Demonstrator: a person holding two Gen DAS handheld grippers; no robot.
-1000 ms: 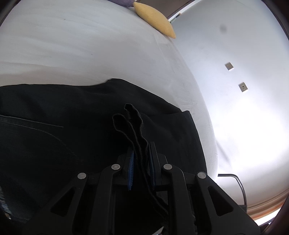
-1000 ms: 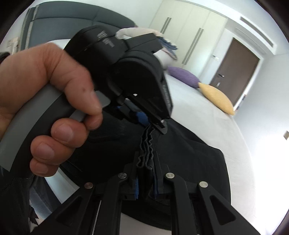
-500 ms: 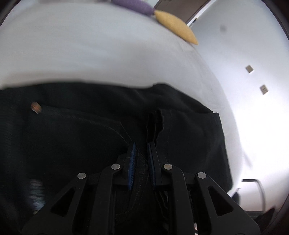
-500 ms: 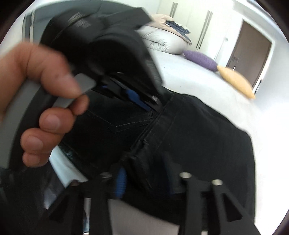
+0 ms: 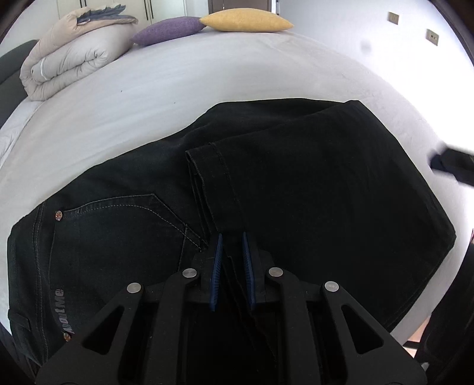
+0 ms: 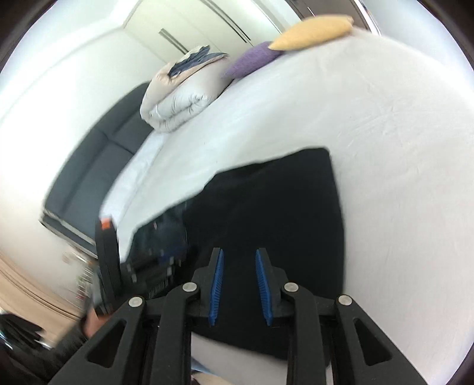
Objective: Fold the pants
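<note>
Black jeans (image 5: 296,183) lie folded on a white bed (image 5: 148,97), the leg hems laid back over the seat by the rear pocket (image 5: 124,219). My left gripper (image 5: 231,240) hovers just over the hem edge, jaws slightly apart, nothing clearly clamped. In the right wrist view the pants (image 6: 266,207) lie below my right gripper (image 6: 238,254), which is open and empty above them. The left gripper's body (image 6: 106,257) shows blurred at the lower left there.
A rolled beige duvet (image 5: 74,56), a purple cushion (image 5: 169,29) and a yellow cushion (image 5: 246,20) sit at the far end of the bed. A dark sofa (image 6: 97,165) stands beyond the bed's left side. The bed's near edge is just below the pants.
Both grippers have let go of the bunched hems and pulled back. The leg ends now lie flat on the seat of the pants. The right gripper has opened wider.
</note>
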